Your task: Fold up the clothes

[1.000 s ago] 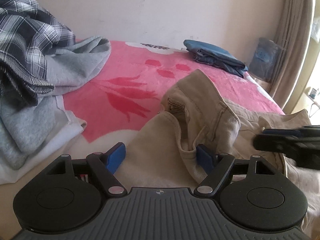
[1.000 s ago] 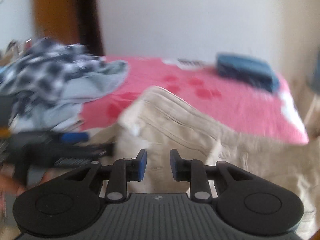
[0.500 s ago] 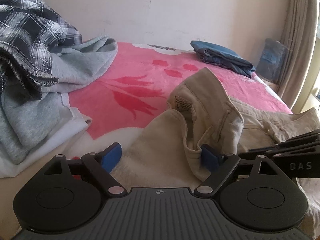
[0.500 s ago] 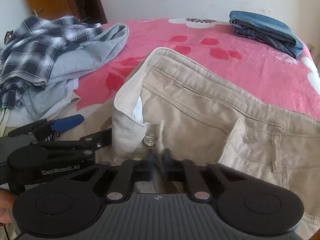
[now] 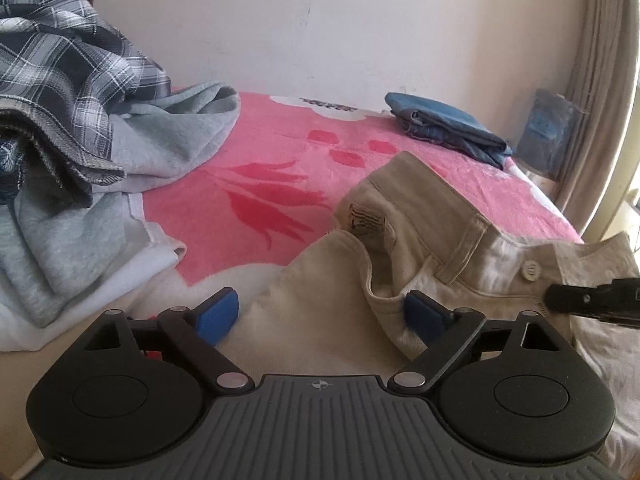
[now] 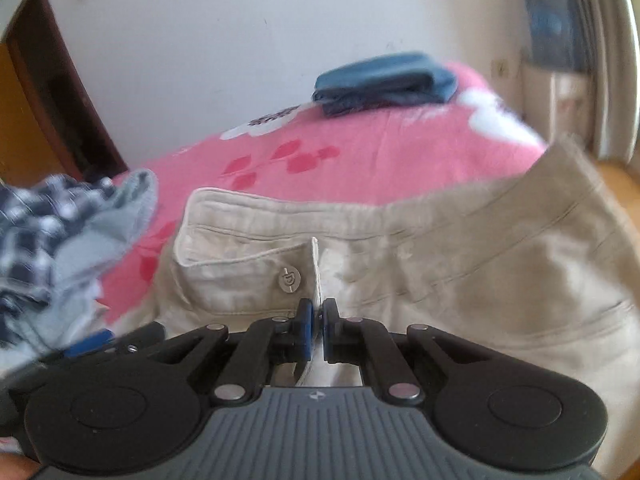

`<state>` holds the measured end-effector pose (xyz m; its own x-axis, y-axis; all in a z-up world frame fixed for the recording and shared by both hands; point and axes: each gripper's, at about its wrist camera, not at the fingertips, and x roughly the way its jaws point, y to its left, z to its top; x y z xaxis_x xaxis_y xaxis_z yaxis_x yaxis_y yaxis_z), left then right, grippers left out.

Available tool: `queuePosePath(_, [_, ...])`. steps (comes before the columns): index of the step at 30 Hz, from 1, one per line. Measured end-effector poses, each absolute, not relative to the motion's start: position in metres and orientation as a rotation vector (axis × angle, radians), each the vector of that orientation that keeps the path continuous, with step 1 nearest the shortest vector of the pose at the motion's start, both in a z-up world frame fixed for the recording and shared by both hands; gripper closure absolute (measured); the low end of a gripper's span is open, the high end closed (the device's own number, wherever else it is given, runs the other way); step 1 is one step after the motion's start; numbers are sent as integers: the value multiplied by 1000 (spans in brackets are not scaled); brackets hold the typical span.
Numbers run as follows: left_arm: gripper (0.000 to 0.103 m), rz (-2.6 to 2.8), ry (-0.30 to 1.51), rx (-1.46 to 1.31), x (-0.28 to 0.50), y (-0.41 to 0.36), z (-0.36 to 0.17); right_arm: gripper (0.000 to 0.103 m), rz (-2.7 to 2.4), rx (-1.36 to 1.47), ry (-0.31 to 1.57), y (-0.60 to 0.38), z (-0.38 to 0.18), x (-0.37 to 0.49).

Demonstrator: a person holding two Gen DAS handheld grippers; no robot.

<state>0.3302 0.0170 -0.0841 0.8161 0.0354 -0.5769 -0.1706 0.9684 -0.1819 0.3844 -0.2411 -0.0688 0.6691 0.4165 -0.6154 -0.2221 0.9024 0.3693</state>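
The right tongs (image 6: 316, 320) had just clamped the beige trousers (image 6: 460, 272) at the fly while the left tongs (image 5: 320, 316) were opening, so folding could begin.

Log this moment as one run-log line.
stage: gripping khaki trousers | right tongs: shut on waistband by button | left tongs: opening, trousers fabric between, not pressed | folded blue jeans: far end

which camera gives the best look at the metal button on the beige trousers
The right wrist view. The metal button sits near frame centre, facing the lens, just above the right gripper, which is shut on the beige trousers. In the left wrist view the button is small, far right and side-on.
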Motion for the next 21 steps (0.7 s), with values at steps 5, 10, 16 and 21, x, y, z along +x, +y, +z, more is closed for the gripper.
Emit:
queuePosePath(5, [12,84,563,-254,325,26,-76,75,463,373,797,-241,-69,403])
queuePosePath(10, [12,93,535,-268,322,29,-66,97,444,277,789,-225,-63,409])
queuePosePath(16, [11,53,620,-157,331,9,-80,97,247,289,680,-241,-54,406])
queuePosePath(21, [10,117,661,-59,336,-5,-96,67,236,337,666,-259,-51,404])
